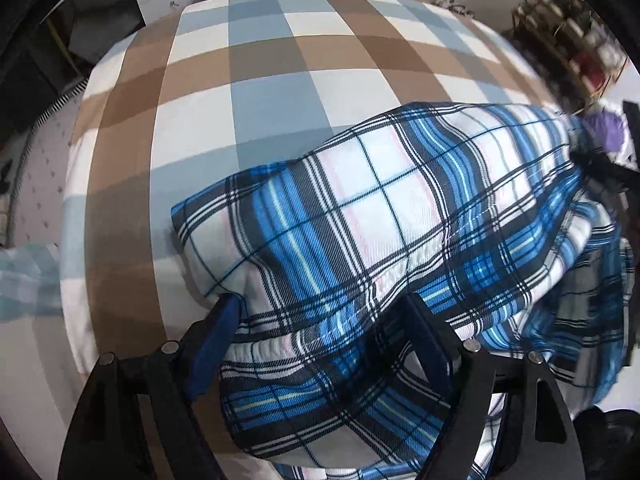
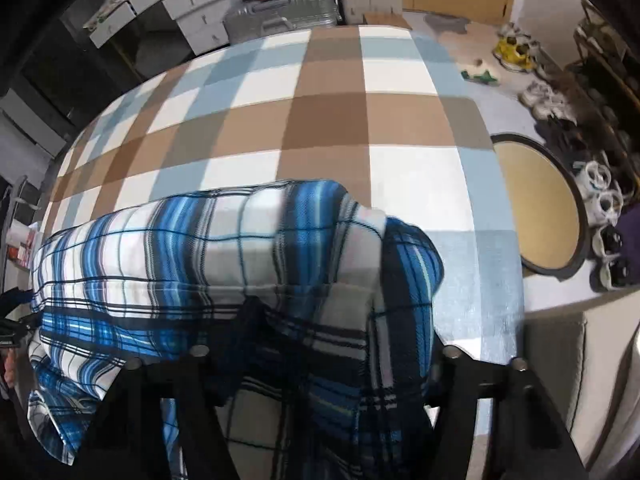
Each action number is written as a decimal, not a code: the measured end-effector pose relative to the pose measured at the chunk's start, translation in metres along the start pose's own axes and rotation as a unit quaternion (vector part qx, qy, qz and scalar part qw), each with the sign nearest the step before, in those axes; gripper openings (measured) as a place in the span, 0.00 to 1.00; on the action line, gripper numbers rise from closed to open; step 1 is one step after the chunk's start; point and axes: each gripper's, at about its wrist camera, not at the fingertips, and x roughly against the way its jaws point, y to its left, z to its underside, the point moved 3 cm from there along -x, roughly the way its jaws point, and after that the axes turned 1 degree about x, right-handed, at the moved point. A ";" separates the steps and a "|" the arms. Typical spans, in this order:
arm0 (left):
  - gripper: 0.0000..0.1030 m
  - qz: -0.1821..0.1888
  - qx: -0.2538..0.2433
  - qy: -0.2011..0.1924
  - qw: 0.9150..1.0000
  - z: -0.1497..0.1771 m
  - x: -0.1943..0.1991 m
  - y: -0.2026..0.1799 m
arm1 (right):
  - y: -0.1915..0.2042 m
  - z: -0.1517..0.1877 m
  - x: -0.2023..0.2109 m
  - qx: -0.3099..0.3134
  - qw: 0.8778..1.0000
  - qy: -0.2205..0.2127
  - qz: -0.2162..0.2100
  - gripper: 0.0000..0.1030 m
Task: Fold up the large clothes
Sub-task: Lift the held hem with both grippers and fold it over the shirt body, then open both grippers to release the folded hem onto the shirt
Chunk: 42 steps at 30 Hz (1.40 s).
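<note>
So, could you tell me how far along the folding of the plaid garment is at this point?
Part-way. The blue plaid garment already lies doubled over itself on the checked bedcover. In hand: its near edge is bunched between the fingers of the left gripper and the right gripper. Left: the bundle is still bulky and uneven, so further folds and flattening remain.

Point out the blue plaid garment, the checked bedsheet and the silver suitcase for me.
blue plaid garment (image 1: 380,200), left wrist view, on its white upper panel.
checked bedsheet (image 2: 328,120), right wrist view, on a bare brown square.
silver suitcase (image 2: 288,14), right wrist view, on its ribbed shell beyond the bed.
</note>
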 end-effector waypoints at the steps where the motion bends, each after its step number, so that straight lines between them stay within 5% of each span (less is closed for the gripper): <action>1: 0.72 -0.014 -0.004 0.000 1.000 -0.002 -0.001 0.000 | 0.003 0.001 0.000 0.003 1.000 -0.001 0.006 0.55; 7: 0.72 -0.031 -0.040 -0.001 0.999 -0.034 -0.010 0.008 | 0.020 -0.011 0.004 0.020 0.999 -0.032 0.020 0.35; 17: 0.71 -0.066 0.003 -0.035 0.997 -0.094 -0.008 0.059 | 0.009 -0.073 -0.021 -0.005 0.996 -0.091 0.021 0.41; 20: 0.71 -0.045 0.001 -0.087 0.995 -0.085 0.029 0.060 | 0.011 -0.075 -0.003 0.002 0.995 -0.094 0.046 0.41; 22: 0.71 -0.041 0.015 -0.120 0.992 -0.072 0.062 0.056 | 0.015 -0.067 0.027 0.004 0.989 -0.136 0.059 0.43; 23: 0.71 -0.032 0.020 -0.132 0.990 -0.065 0.071 0.046 | 0.020 -0.059 0.046 0.002 0.985 -0.162 0.051 0.48; 25: 0.71 0.003 -0.015 -0.160 0.987 -0.046 0.093 0.013 | 0.035 -0.042 0.071 0.006 0.981 -0.196 0.014 0.83; 30: 0.72 0.044 -0.178 -0.095 0.978 -0.018 0.065 -0.107 | 0.106 -0.003 0.075 0.095 0.978 -0.165 -0.081 0.86; 35: 0.71 -0.027 -0.232 -0.016 0.972 -0.016 -0.003 -0.156 | 0.153 0.022 0.037 0.178 0.976 -0.095 -0.081 0.83; 36: 0.66 -0.015 -0.200 -0.003 0.980 -0.022 -0.013 -0.148 | 0.158 0.024 0.026 0.187 0.977 -0.084 -0.062 0.73; 37: 0.53 -0.013 -0.172 0.010 0.985 -0.028 -0.020 -0.138 | 0.153 0.023 0.017 0.172 0.981 -0.073 -0.056 0.40; 38: 0.10 -0.010 -0.160 0.013 0.987 -0.031 -0.020 -0.132 | 0.149 0.021 0.011 0.160 0.984 -0.060 -0.050 0.18; 39: 0.01 -0.006 -0.155 0.013 0.988 -0.037 -0.019 -0.126 | 0.143 0.015 0.004 0.147 0.987 -0.041 -0.043 0.05; 42: 0.01 0.000 -0.142 -0.041 0.989 -0.061 0.006 -0.114 | 0.133 -0.009 0.020 0.131 0.987 -0.076 -0.052 0.02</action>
